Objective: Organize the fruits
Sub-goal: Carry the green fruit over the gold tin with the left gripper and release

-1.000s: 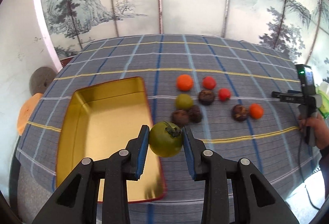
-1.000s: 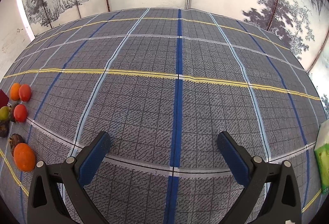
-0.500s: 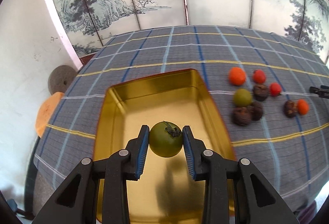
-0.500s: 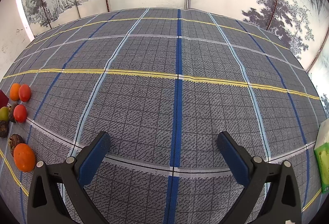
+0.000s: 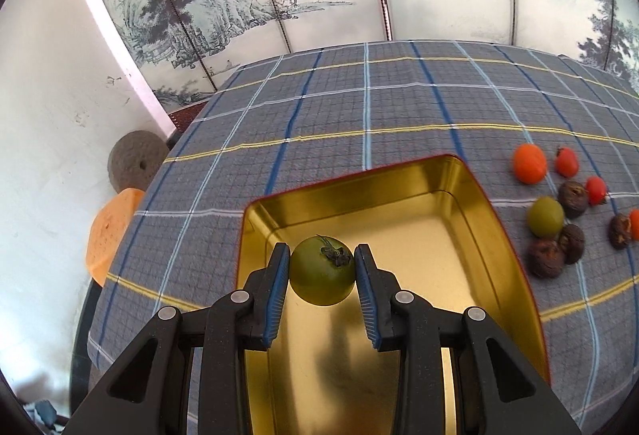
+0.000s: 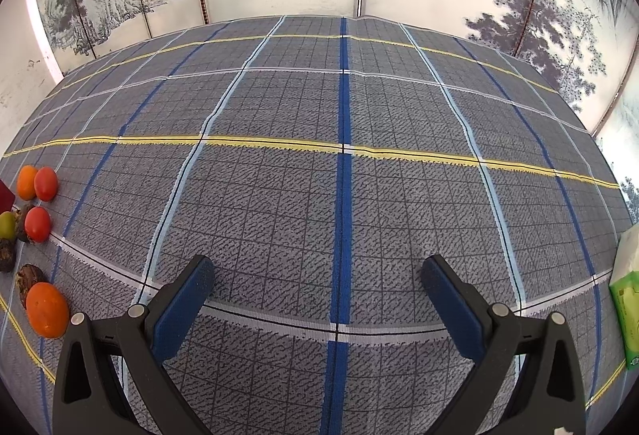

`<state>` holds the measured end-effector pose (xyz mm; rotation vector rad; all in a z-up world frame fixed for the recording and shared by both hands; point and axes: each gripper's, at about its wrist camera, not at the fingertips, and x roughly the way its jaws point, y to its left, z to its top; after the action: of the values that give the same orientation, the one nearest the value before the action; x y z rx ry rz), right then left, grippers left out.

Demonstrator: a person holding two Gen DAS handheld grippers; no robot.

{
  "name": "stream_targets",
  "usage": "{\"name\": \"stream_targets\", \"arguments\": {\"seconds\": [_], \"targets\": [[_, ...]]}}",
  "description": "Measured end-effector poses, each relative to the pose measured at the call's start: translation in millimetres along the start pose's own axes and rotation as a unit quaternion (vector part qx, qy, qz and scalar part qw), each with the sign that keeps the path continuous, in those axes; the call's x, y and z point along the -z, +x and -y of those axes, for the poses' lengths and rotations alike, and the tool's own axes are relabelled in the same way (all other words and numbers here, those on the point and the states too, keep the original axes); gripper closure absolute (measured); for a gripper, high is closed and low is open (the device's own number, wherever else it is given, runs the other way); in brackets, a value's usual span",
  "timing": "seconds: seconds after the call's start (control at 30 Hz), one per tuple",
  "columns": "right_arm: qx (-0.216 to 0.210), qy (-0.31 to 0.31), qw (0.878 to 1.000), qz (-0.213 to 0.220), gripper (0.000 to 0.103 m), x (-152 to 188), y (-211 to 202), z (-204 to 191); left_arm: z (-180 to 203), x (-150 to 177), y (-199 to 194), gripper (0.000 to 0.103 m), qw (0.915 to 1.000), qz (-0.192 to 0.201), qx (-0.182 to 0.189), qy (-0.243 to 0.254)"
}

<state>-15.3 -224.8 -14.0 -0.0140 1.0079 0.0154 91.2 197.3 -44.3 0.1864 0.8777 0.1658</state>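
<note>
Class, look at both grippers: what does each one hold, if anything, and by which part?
The left gripper holds a green tomato by its two opposite sides, stem end up, over the gold tray. The right gripper is open and holds nothing.

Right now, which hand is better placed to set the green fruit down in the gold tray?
Left. The left gripper is shut on the green fruit and sits over the gold tray, so it likely only needs to lower and release. The right gripper is open, empty, over bare tablecloth.
</note>
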Motion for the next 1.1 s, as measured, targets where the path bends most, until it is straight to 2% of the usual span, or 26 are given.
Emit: {"name": "stream_targets", "arguments": {"seconds": [0.37, 0.93, 1.1], "targets": [[0.003, 0.004, 1.000, 0.000, 0.000, 1, -1, 0, -11, -15, 25, 0.069, 0.9999, -0.013, -0.010, 0.002], [0.004, 0.004, 1.000, 0.002, 0.000, 1, -1, 0, -16, -21, 45, 0.066, 0.9995, -0.021, -0.025, 0.005], [0.005, 0.004, 1.000, 0.002, 0.000, 1, -1, 0, -14, -21, 43, 0.064, 0.9989, -0.020, -0.041, 0.010]]}}
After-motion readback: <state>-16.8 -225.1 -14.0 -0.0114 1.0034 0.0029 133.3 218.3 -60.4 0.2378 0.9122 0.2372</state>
